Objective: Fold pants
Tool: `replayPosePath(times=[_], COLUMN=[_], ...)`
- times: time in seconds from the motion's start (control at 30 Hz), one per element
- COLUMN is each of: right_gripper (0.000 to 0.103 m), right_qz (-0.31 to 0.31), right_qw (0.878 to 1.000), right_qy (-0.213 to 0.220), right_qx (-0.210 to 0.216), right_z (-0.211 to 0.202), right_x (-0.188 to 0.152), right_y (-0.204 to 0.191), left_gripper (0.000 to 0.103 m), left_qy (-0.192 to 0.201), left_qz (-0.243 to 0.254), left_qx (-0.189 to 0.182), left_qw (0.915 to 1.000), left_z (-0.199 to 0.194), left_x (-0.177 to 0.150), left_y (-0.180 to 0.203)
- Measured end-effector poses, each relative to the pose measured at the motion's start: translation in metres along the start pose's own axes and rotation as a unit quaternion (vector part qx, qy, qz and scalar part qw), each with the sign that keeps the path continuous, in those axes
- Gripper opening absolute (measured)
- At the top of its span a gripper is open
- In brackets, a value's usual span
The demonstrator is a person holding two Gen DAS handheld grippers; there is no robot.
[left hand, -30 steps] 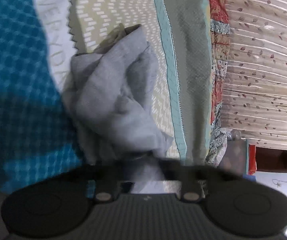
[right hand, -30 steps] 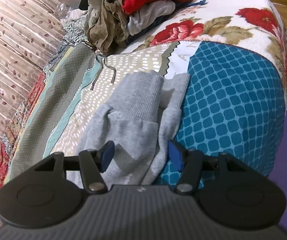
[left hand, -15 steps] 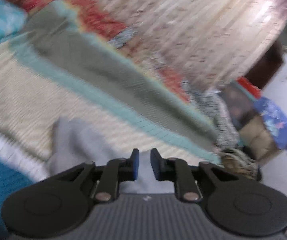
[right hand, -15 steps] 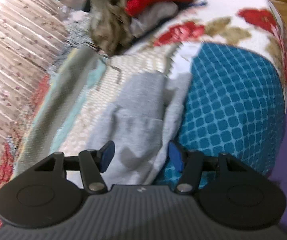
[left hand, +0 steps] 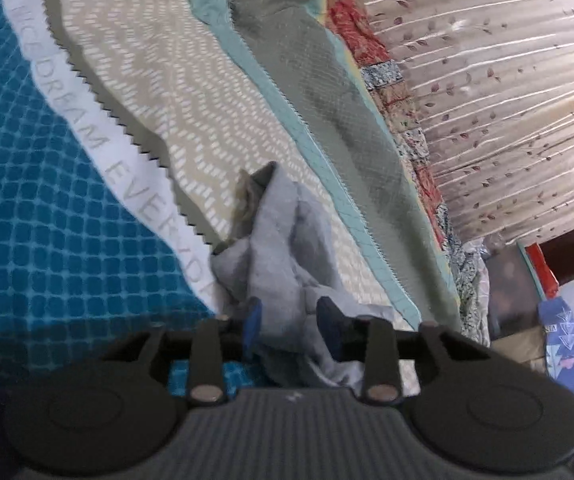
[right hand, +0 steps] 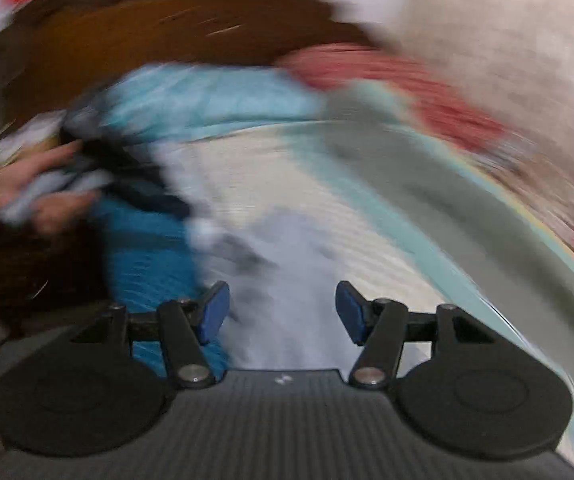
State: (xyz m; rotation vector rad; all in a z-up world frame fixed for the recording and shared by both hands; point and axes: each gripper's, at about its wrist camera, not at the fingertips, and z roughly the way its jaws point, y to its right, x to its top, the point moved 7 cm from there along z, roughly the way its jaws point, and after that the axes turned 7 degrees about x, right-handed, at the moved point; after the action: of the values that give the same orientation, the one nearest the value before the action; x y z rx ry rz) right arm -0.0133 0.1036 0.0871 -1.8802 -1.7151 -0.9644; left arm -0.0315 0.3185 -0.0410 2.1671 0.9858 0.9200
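Observation:
The grey pants (left hand: 279,248) lie crumpled on the patterned bedspread (left hand: 147,80), across its beige patch and white lettered band. My left gripper (left hand: 291,324) sits at the near end of the heap. Its jaws are opening, and a loose fold of grey cloth lies between the blue pads (left hand: 253,320) without being pinched. The right wrist view is heavily blurred. There my right gripper (right hand: 282,314) stands open over the grey pants (right hand: 287,248) with nothing gripped. A person's hand (right hand: 47,188) shows blurred at the left.
A leaf-patterned curtain (left hand: 487,80) hangs beyond the bed's far side, past a patchwork quilt edge (left hand: 371,44). A blue bag (left hand: 563,344) and dark furniture stand on the floor at the right. The blue checked patch (left hand: 47,220) fills the left.
My left gripper, shut on the grey pants a second ago, has let go and its jaws have parted. The right gripper has swung away and rolled, still open.

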Motion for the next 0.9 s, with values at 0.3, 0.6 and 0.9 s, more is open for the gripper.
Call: replayPosePath(times=[0.3,0.6,0.9], right_gripper=[0.032,0.016,0.006], right_qz=[-0.146,0.226,0.292], right_qw=[0.972,0.971,0.950], right_qy=[-0.181,0.030,0.077], right_qx=[0.035,0.072,0.077], right_z=[0.152,0.084,0.078], right_x=[0.020,0.039,0.041], right_y=[0.004,0.084,0.094], left_gripper=[0.032,0.062,0.007], left_qy=[0.007,-0.006,-0.036], left_qz=[-0.006,-0.018,0.005], left_qx=[-0.010,-0.124,-0.158], left_qw=[0.9999,0.9921,0.9868], left_z=[-0.016,-0.001,0.033], left_x=[0.006,0.029,0.031], left_y=[-0.023,0.023,0.062])
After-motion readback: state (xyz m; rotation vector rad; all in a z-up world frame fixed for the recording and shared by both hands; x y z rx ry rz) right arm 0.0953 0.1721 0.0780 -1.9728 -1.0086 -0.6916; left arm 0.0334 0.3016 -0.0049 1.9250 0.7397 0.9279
